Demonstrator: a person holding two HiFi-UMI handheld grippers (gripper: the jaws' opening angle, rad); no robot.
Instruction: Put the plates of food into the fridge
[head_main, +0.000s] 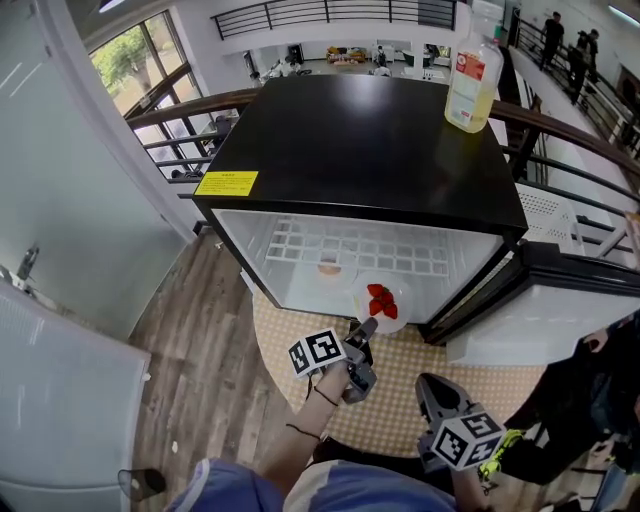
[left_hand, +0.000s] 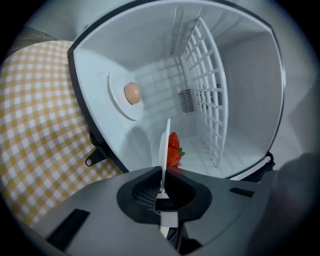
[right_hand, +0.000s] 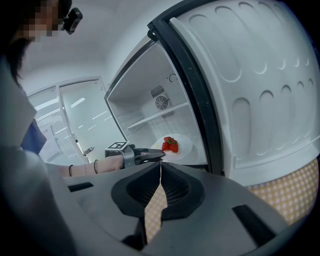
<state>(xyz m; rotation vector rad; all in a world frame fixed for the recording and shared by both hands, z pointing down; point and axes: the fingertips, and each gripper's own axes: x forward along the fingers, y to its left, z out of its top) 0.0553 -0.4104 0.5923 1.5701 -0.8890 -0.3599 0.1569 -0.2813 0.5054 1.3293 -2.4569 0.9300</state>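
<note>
My left gripper (head_main: 366, 325) is clamped tight on the near rim of the plate (right_hand: 184, 149) of strawberries (left_hand: 173, 150). The plate sits at the front of the open fridge (head_main: 350, 140), low over its floor, and I can't tell whether it rests there or hangs just above. My worry is the grip: it's a thin pinch on one edge with the weight out ahead of it, so any roll of my wrist could tip the plate, and the loose berries would likely slide off. If I push in too low, the far rim may catch the front lip and the plate could twist out of the fingers. Deeper in and to the left sits a second plate (left_hand: 116, 102) with an egg (left_hand: 132, 92) on it. Drifting that way could knock it and send the egg rolling. Letting go before the plate is flat on the floor risks a drop and a clatter. My right gripper (right_hand: 160, 169) is closed on nothing and hangs back by the door (right_hand: 250, 90), which I judge could swing in if I nudge it.
</note>
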